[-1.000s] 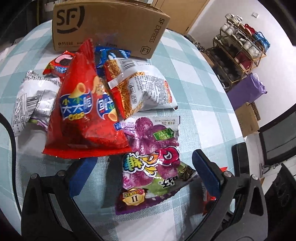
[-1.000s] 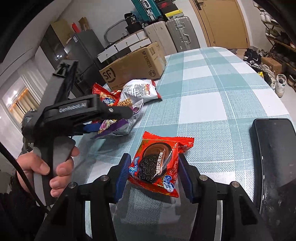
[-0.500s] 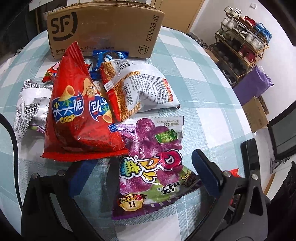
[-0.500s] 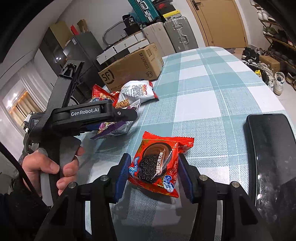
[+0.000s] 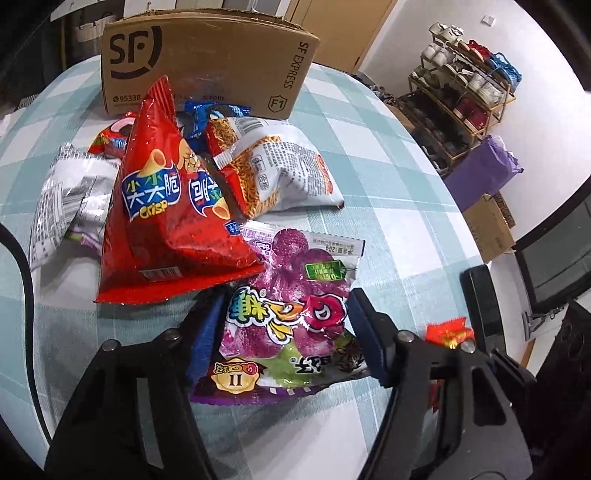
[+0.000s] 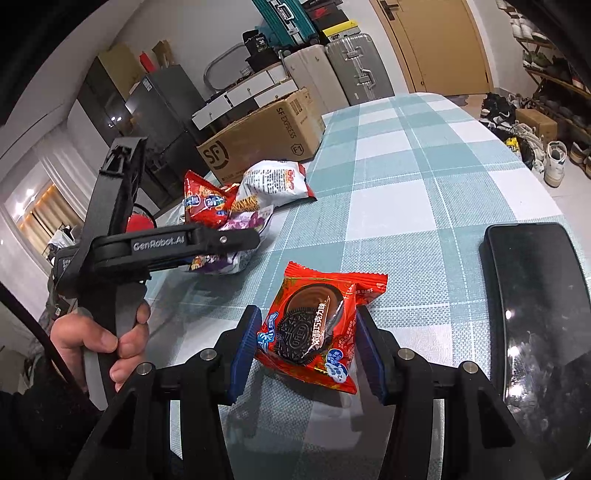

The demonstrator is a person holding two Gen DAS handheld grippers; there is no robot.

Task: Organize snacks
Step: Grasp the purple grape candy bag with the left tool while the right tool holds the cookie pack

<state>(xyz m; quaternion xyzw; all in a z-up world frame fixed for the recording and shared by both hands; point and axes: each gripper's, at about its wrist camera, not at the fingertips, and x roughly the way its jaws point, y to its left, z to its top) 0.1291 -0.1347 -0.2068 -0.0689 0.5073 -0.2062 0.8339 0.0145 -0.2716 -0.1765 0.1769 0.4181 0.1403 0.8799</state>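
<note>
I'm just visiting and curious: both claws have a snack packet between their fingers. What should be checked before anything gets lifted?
1. Left gripper closed on the purple candy bag: ok.
2. Red chip bag overlaps that bag's top corner: not ok, may drag.
3. Right gripper closed on the Oreo packet: ok.
4. Phone apart from the packet: ok.
5. Cardboard box open on top: cannot tell.

White walls (image 6: 207, 33), wooden door (image 6: 439, 40), suitcases (image 6: 332, 62) by the wall, grey fridge (image 6: 162, 107), shoe rack (image 5: 461, 88), curtains (image 6: 40, 218) with warm light
</note>
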